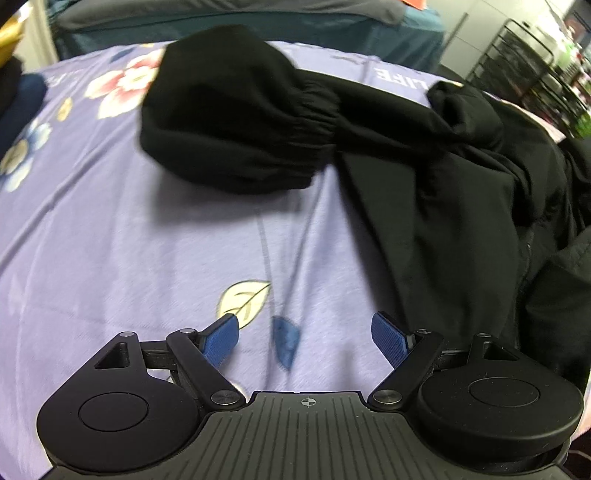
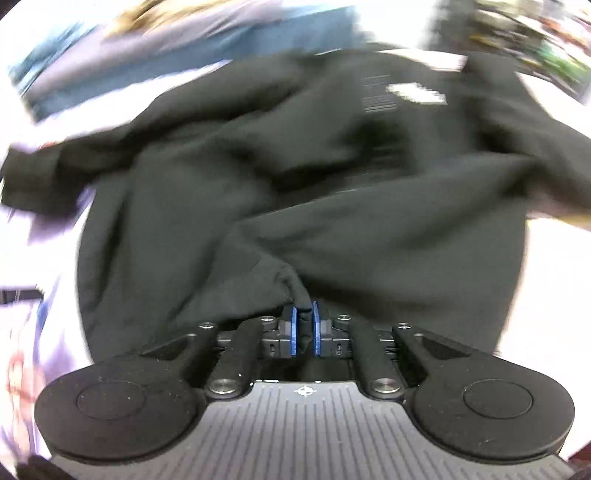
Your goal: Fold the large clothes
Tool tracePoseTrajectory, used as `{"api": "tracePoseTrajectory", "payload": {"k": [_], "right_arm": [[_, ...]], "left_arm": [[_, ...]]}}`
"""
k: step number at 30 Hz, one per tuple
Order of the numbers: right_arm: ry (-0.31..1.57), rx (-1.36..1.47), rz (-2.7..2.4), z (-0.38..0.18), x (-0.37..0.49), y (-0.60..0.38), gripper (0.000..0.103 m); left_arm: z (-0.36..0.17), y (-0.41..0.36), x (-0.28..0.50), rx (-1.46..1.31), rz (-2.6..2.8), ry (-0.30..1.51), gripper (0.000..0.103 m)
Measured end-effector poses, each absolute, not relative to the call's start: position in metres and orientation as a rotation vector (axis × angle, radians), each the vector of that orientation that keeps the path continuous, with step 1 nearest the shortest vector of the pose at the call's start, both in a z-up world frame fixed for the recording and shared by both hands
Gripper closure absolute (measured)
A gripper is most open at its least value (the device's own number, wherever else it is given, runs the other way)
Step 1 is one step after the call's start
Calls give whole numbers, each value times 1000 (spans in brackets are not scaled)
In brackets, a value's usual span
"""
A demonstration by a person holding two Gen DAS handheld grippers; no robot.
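A large black garment (image 1: 436,192) lies crumpled on a lilac flowered sheet (image 1: 110,240); one sleeve with a gathered elastic cuff (image 1: 317,110) stretches out to the left and ends in a bunched lump (image 1: 229,122). My left gripper (image 1: 304,332) hovers over the bare sheet near the garment's left edge, open, its blue pads (image 1: 221,341) wide apart with nothing between them. In the blurred right wrist view the black garment (image 2: 332,184) fills the picture, and my right gripper (image 2: 304,317) is shut on a pinched fold of its cloth between the blue pads (image 2: 293,325).
A dark teal bed or sofa edge (image 1: 221,26) runs along the far side of the sheet. A black wire rack (image 1: 535,62) with goods stands at the far right. A dark blue cloth (image 1: 18,99) lies at the sheet's left edge.
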State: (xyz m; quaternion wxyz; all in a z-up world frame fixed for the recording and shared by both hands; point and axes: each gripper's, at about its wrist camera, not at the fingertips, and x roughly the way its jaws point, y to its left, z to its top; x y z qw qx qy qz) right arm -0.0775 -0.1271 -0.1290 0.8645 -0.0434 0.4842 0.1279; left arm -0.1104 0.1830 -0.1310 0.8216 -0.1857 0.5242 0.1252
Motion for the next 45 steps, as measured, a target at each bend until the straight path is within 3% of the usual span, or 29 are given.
{"api": "tracePoseTrajectory", "payload": {"k": [8, 14, 18, 26, 30, 31, 32, 33, 37, 45], "right_arm": [[870, 129, -237, -80, -97, -311, 96], [892, 271, -519, -91, -136, -411, 96], [969, 401, -587, -117, -153, -432, 96], [994, 350, -566, -128, -138, -418, 96], [999, 367, -558, -125, -140, -426, 96], [998, 368, -554, -124, -141, -426, 96], [997, 365, -550, -122, -142, -425, 96], [994, 364, -545, -120, -142, -424, 96], [969, 352, -503, -107, -137, -421, 96], [828, 380, -317, -49, -54, -402, 96]], "left_arm": [[-131, 168, -82, -326, 188, 1122, 0], [-128, 162, -76, -300, 163, 1115, 0], [-132, 151, -72, -235, 120, 1125, 0], [-153, 106, -51, 244, 111, 1016, 0], [-152, 98, -34, 316, 46, 936, 0], [-147, 100, -30, 294, 33, 920, 29], [-144, 102, -21, 251, 26, 932, 51], [-139, 107, -14, 188, 26, 939, 56], [-112, 132, 11, 5, 91, 901, 69], [11, 218, 51, -219, 256, 624, 70]]}}
